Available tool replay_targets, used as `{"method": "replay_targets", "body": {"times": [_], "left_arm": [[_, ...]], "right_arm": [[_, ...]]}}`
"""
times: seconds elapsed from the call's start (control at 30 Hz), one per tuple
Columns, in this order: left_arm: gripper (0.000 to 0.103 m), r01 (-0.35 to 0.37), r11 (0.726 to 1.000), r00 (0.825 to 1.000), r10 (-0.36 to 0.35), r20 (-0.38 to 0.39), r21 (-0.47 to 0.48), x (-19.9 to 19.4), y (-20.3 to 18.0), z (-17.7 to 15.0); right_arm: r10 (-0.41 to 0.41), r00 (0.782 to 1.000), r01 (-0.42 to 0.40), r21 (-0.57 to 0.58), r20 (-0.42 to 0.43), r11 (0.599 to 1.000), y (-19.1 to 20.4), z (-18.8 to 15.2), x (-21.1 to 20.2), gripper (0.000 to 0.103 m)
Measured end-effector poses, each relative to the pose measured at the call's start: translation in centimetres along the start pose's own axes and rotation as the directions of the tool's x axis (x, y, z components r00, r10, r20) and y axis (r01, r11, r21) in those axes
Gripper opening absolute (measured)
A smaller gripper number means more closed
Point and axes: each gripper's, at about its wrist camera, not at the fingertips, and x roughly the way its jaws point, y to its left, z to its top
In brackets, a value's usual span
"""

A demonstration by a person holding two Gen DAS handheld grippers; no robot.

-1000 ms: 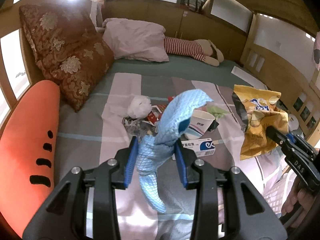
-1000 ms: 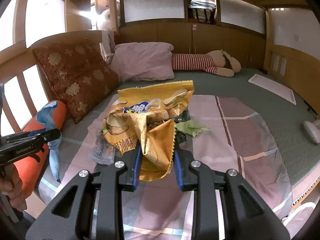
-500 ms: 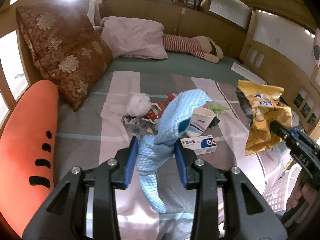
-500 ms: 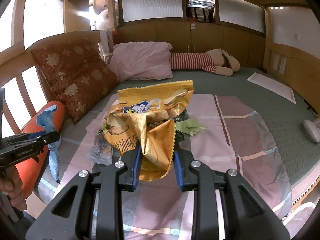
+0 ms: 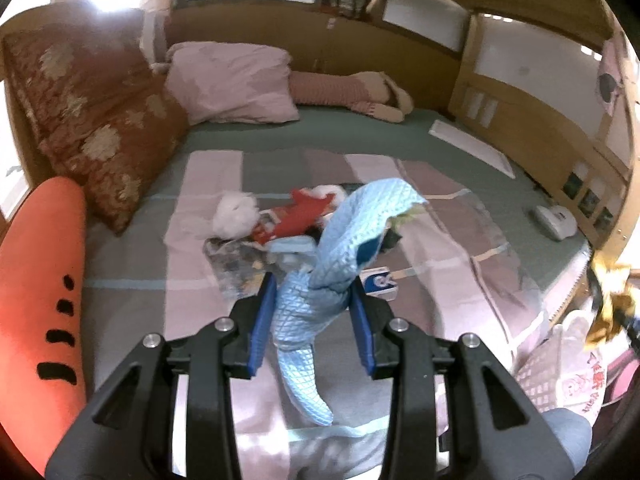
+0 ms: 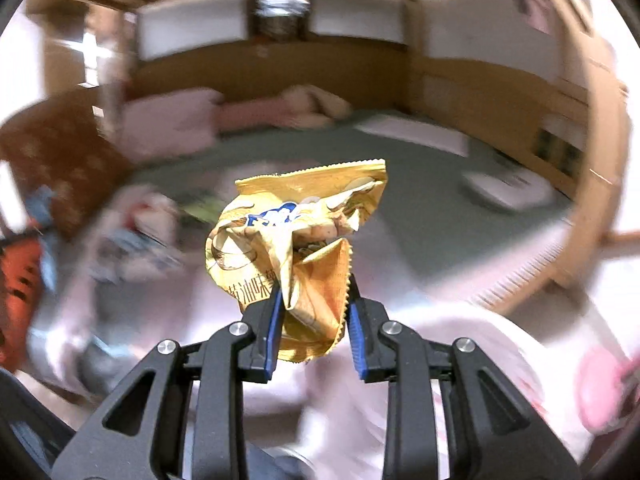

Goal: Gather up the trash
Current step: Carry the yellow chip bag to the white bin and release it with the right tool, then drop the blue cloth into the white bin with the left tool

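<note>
**Both hands loaded, trash pile waiting on the bed**

The left gripper (image 5: 314,322) is pinching a crumpled blue cloth (image 5: 340,256), fingers clamped on its middle, one end standing up and the tail dangling below. The right gripper (image 6: 314,322) is squeezing a yellow chip bag (image 6: 296,248), fingers closed on its creased lower part, the torn top flaring above. The right wrist view is heavily blurred, so that hand looks to be swinging fast; in the left wrist view the chip bag is showing at the far right edge, off the side of the bed (image 5: 460,152).

To do this step well, both grips are needing steady pressure: cloth and foil are limp and slippery, and a fast swing could shake either loose. Slowing before letting go should help. No bin is visible in either view, so I cannot tell where the drop point lies.

More trash is sitting mid-bed: a white crumpled tissue (image 5: 234,212), a red wrapper (image 5: 304,216), a clear plastic bag (image 5: 236,268) and a small white box (image 5: 378,282) just behind the cloth. The cloth's raised flap is hiding part of that pile. Around it, a brown patterned cushion (image 5: 92,128), an orange pillow (image 5: 38,280), a pink pillow (image 5: 232,84) and a small white device (image 5: 556,220) are staying well apart from the trash.
</note>
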Motion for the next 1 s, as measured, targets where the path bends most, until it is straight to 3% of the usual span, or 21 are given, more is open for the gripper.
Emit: {"method": "replay_targets", "body": {"times": [0.1, 0.17, 0.23, 0.3, 0.33, 0.43, 0.57, 0.6, 0.67, 0.7, 0.8, 0.9, 0.97, 1.0], "left_arm": [[0.037, 0.065, 0.997, 0.998, -0.066, 0.010, 0.051, -0.6, -2.9, 0.2], [0.037, 0.140, 0.983, 0.990, -0.139, -0.012, 0.123, -1.2, -6.8, 0.0], [0.037, 0.209, 0.960, 0.978, -0.206, -0.036, 0.187, -1.8, -10.7, -0.5], [0.037, 0.293, 0.928, 0.956, -0.285, -0.069, 0.230, -2.4, -14.9, -1.0], [0.037, 0.351, 0.904, 0.936, -0.339, -0.091, 0.245, -2.7, -17.4, -1.2], [0.037, 0.470, 0.837, 0.882, -0.440, -0.167, 0.281, -3.2, -24.2, -2.1], [0.037, 0.590, 0.731, 0.807, -0.528, -0.264, 0.342, -3.2, -33.3, -4.1], [0.040, 0.610, 0.716, 0.793, -0.542, -0.280, 0.339, -3.1, -34.5, -4.4], [0.070, 0.643, 0.699, 0.765, -0.558, -0.323, 0.314, -2.0, -37.3, -5.3], [0.101, 0.639, 0.703, 0.767, -0.553, -0.327, 0.311, -1.5, -38.2, -5.6], [0.100, 0.581, 0.742, 0.812, -0.502, -0.298, 0.334, -0.7, -37.6, -6.0], [0.100, 0.575, 0.768, 0.817, -0.516, -0.257, 0.282, -1.3, -34.1, -4.4], [0.100, 0.515, 0.816, 0.857, -0.482, -0.183, 0.264, -2.2, -29.9, -2.7], [0.100, 0.457, 0.849, 0.889, -0.438, -0.129, 0.264, -3.0, -26.8, -1.9]], "right_arm": [[-0.095, 0.993, 0.097, 0.019, -0.072, 0.995, -3.1, -3.2, 0.6, 0.031], [-0.138, 0.982, 0.143, 0.036, -0.130, 0.989, -4.9, -5.0, 1.7, 0.040], [-0.169, 0.965, 0.183, 0.049, -0.202, 0.982, -5.7, -6.1, 2.8, 0.069], [-0.190, 0.954, 0.210, 0.063, -0.231, 0.976, -6.7, -6.2, 2.7, 0.069], [-0.191, 0.959, 0.212, 0.083, -0.211, 0.974, -7.1, -5.8, 2.0, 0.069], [-0.185, 0.982, 0.188, 0.220, -0.033, 0.957, -9.7, -3.5, -3.2, 0.074], [-0.206, 0.970, 0.156, 0.321, 0.128, 0.934, -12.0, -1.3, -8.1, 0.082], [-0.212, 0.967, 0.156, 0.322, 0.144, 0.934, -12.2, -0.9, -8.8, 0.083], [-0.210, 0.963, 0.147, 0.325, 0.170, 0.934, -12.6, -0.3, -9.7, 0.083], [-0.202, 0.963, 0.137, 0.324, 0.178, 0.936, -12.5, -0.1, -10.0, 0.083], [-0.177, 0.965, 0.112, 0.310, 0.193, 0.944, -11.7, -0.1, -10.3, 0.083], [-0.142, 0.972, 0.088, 0.270, 0.187, 0.959, -9.5, 0.3, -9.2, 0.083], [-0.095, 0.980, 0.052, 0.237, 0.176, 0.970, -7.6, 0.5, -7.8, 0.083], [-0.071, 0.983, 0.032, 0.223, 0.171, 0.974, -6.5, 0.8, -7.1, 0.083]]}}
